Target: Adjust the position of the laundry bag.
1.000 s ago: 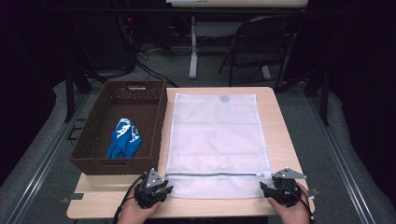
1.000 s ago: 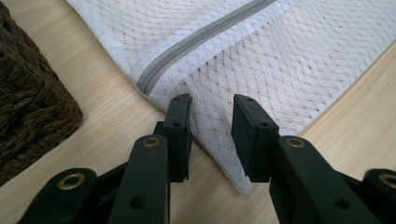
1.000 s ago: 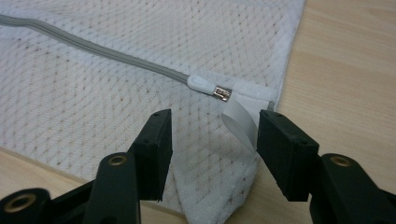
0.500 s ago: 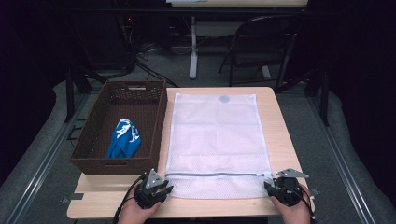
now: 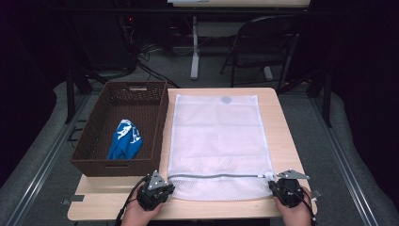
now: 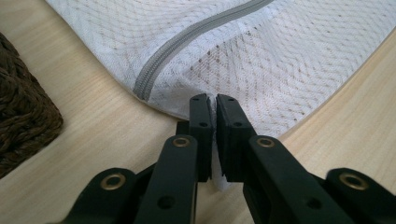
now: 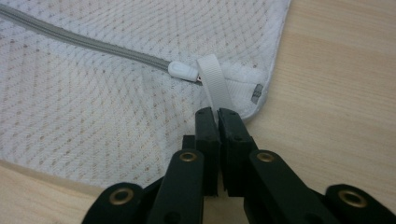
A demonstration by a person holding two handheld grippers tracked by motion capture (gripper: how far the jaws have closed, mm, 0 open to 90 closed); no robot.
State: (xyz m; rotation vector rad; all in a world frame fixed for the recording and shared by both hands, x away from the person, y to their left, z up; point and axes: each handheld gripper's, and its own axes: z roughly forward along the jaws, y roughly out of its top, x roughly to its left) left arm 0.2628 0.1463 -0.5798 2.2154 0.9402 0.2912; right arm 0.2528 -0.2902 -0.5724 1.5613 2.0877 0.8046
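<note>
A big white mesh laundry bag (image 5: 217, 146) with a grey zipper (image 5: 214, 176) lies flat on the pale wooden table (image 5: 277, 113). It sits in the middle of the table, and its zipper end is the end closest to the person.

The left gripper (image 5: 160, 189) is at the near left corner of the bag. In the left gripper view, its two black jaws have just been closing, and now they pinch the mesh edge of the bag (image 6: 219, 70) tight between them — a bit of white cloth pokes out below the pads. The grey zipper (image 6: 196, 35) runs up and away just past the jaws.

The right gripper (image 5: 282, 188) is at the near right corner. Its jaws have just been closing too, and in the right gripper view they clamp a small white ribbon loop (image 7: 212, 86) sewn on the bag's corner. The white zipper pull (image 7: 183, 70) lies just beside that loop, at the end of the zipper.

A brown woven basket (image 5: 157, 117) stands on the left side of the table, right next to the bag. A crumpled blue and white cloth (image 5: 124, 140) lies inside it — well away from both grippers.
</note>
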